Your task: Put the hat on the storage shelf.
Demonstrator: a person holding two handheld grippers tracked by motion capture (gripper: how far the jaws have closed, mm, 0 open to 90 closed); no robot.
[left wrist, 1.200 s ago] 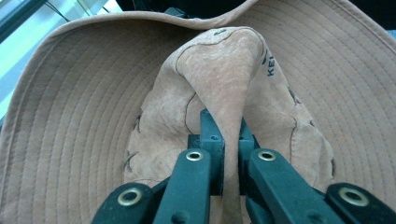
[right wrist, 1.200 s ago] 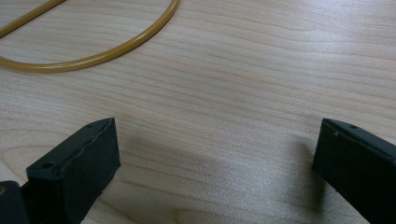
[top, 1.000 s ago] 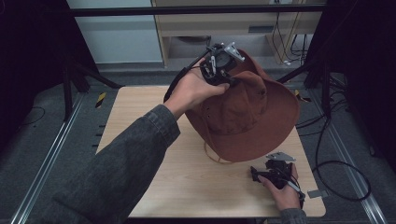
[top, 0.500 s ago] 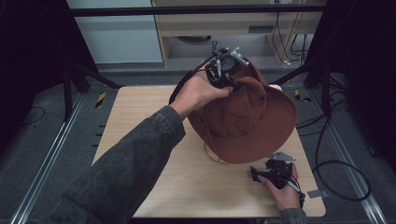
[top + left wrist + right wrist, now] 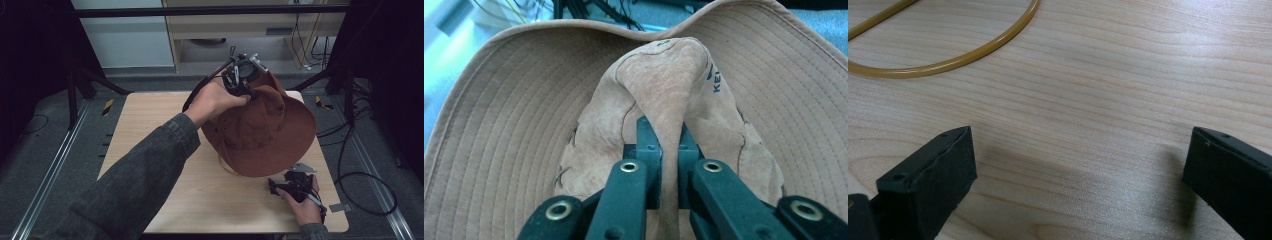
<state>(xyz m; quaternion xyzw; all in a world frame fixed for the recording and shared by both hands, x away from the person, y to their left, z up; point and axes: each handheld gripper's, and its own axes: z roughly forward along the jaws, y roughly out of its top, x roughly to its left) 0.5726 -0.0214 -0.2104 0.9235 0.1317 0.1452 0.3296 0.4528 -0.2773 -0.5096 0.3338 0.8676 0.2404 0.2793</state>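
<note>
Left gripper [image 5: 663,150] pinches the crown of a brown wide-brimmed suede hat [image 5: 265,132], lifted — destination unknown; right gripper [image 5: 1078,175] rests wide open, empty.

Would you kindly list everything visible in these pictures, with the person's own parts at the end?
Brown wide-brimmed fabric hat: one, brown, lifted over the table's right half, its crown pinched in the left hand-held gripper.
Thin yellowish cord: one, tan-yellow, looped on the wood ahead of the right hand-held gripper.
Light wooden table: one, pale wood, centre of the high view.
Dark cables: several, black, on the floor right of the table.
Left hand-held gripper: one, black, shut on the hat's crown.
Right hand-held gripper: one, black, open, low over the table's near right corner.
Grey sleeve: one, dark grey, on the left forearm.
</note>
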